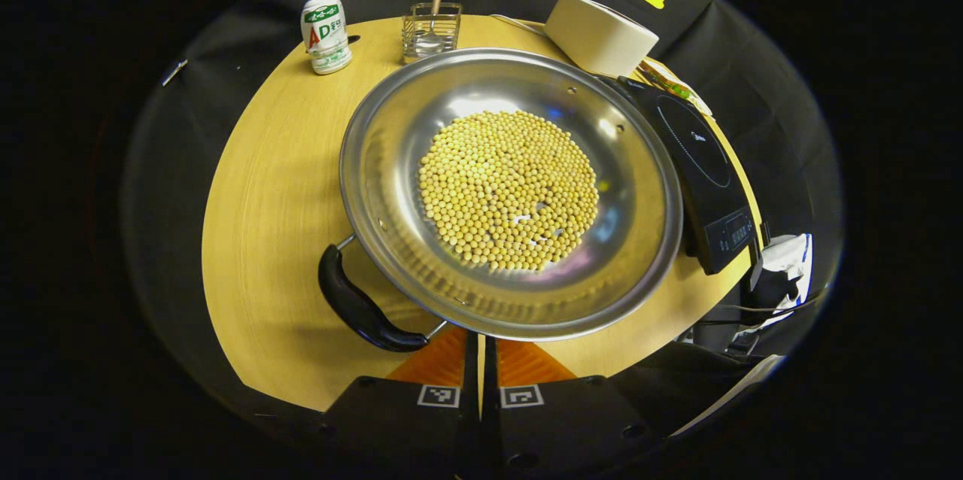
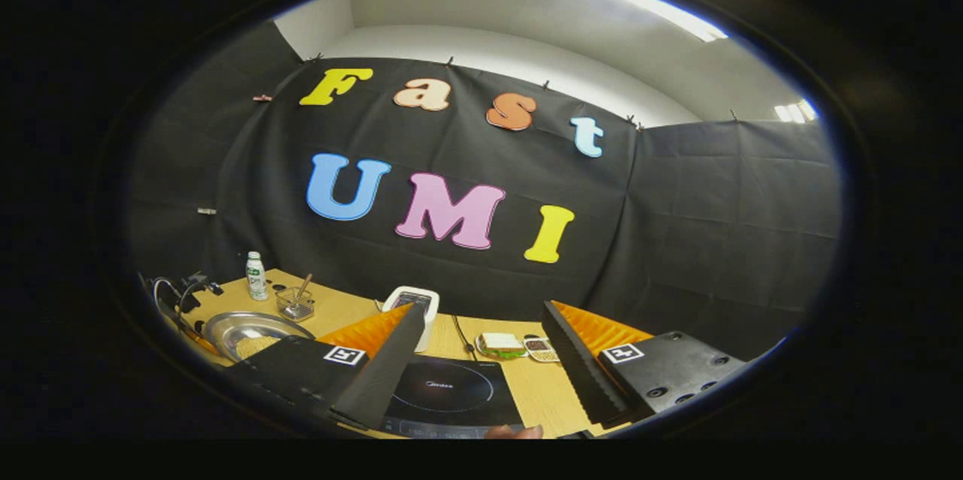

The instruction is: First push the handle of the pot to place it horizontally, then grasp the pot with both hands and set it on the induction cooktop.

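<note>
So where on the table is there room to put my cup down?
Bare wood lies left of the pot, between its black handle and the bottle. The back edge is crowded: wire basket, white device. The cooktop fills the right side.

Left gripper [image 1: 480, 360] is showing black bodies with square tags at six o'clock; right gripper [image 2: 481, 360] is showing ribbed pads, tags, round screw holes.

A: Where is the pot [image 1: 511, 194]?
B: Middle of the left gripper view, on the table [image 1: 271, 194], beans [image 1: 508, 190] in it.
A: And the cooktop [image 1: 700, 171]?
B: Just right of it. The bottle [image 1: 325, 28] stands upper left, behind the pot.
</note>
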